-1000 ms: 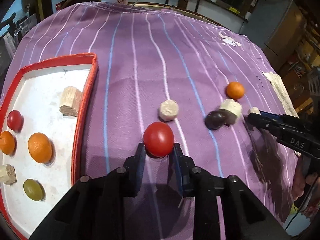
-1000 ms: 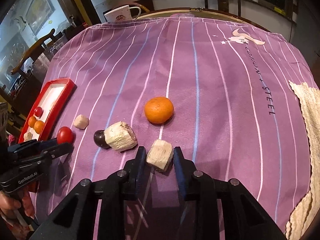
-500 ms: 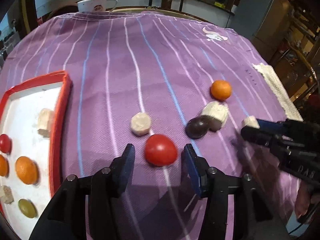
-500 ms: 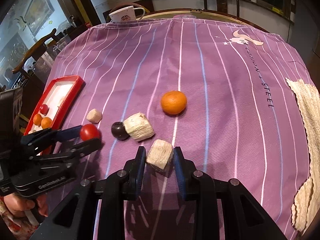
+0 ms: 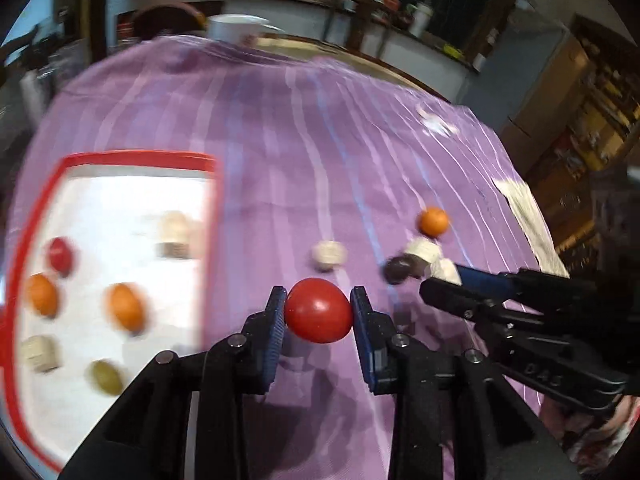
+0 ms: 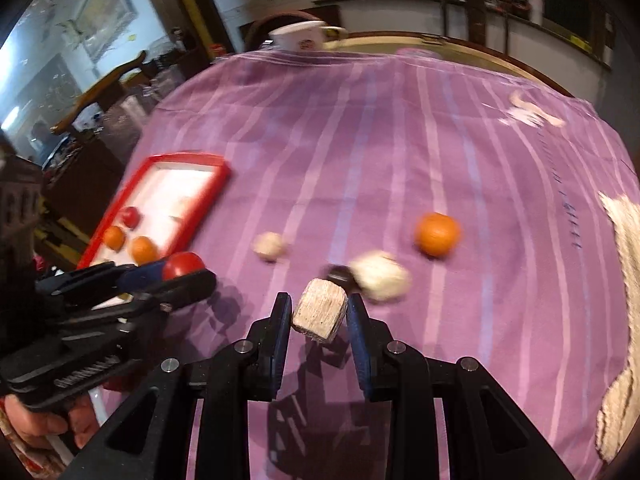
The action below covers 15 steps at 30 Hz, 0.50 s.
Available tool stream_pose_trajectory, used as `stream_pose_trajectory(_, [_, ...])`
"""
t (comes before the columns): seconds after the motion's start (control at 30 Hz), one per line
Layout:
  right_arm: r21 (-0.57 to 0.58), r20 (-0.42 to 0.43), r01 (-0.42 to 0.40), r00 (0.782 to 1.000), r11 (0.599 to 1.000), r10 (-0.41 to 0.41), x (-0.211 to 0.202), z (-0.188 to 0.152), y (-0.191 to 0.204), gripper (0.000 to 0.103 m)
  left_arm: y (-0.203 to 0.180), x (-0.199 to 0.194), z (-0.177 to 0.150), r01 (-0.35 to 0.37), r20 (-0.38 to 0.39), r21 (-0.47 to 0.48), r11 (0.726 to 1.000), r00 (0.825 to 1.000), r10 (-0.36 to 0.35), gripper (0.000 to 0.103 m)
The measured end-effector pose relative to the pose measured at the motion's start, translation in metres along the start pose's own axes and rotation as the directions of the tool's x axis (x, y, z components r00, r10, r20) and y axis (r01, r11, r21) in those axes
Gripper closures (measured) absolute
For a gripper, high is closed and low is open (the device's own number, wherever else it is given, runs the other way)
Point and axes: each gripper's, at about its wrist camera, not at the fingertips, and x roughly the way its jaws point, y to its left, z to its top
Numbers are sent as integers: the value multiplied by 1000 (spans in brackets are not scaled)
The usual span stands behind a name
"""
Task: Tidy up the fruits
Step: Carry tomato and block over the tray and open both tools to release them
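My left gripper (image 5: 318, 312) has its jaws closing on a red tomato (image 5: 318, 310), and both pads press its sides just above the purple cloth. The red-rimmed white tray (image 5: 136, 157) lies to its left and holds several fruits and pale blocks. My right gripper (image 6: 319, 314) is shut on a pale wooden-looking block (image 6: 320, 310), held clear of the cloth. In the right wrist view the left gripper (image 6: 184, 270) with the tomato (image 6: 183, 264) sits at lower left, near the tray (image 6: 188, 157).
On the cloth lie an orange (image 6: 437, 234), a pale chunk (image 6: 382, 276) touching a dark fruit (image 6: 340, 274), and a small pale round piece (image 6: 270, 245). A white cup (image 6: 304, 38) stands at the far edge. A lace mat (image 6: 624, 240) lies at the right.
The left jaws opened around the tomato, then closed on it again and rose, swinging toward the tray. The right gripper carried its block up and to the left, closer to the left gripper.
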Motion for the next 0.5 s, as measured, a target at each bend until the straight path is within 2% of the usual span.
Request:
stream_pose_trajectory(0.13, [-69, -15, -74, 997, 995, 73, 15, 11, 51, 72, 52, -30, -7, -113, 10, -72, 991, 993, 114, 72])
stream_pose_trajectory(0.27, [-121, -60, -150, 988, 981, 144, 34, 14, 99, 72, 102, -42, -24, -236, -27, -110, 965, 972, 235, 72])
stream_pose_trajectory(0.37, [-143, -102, -188, 979, 972, 175, 50, 11, 130, 72, 130, -40, -36, -274, -80, -139, 952, 961, 265, 72])
stream_pose_trajectory(0.5, [-187, -130, -196, 976, 963, 173, 64, 4, 160, 72, 149, -35, -45, -282, -111, -150, 948, 957, 267, 72])
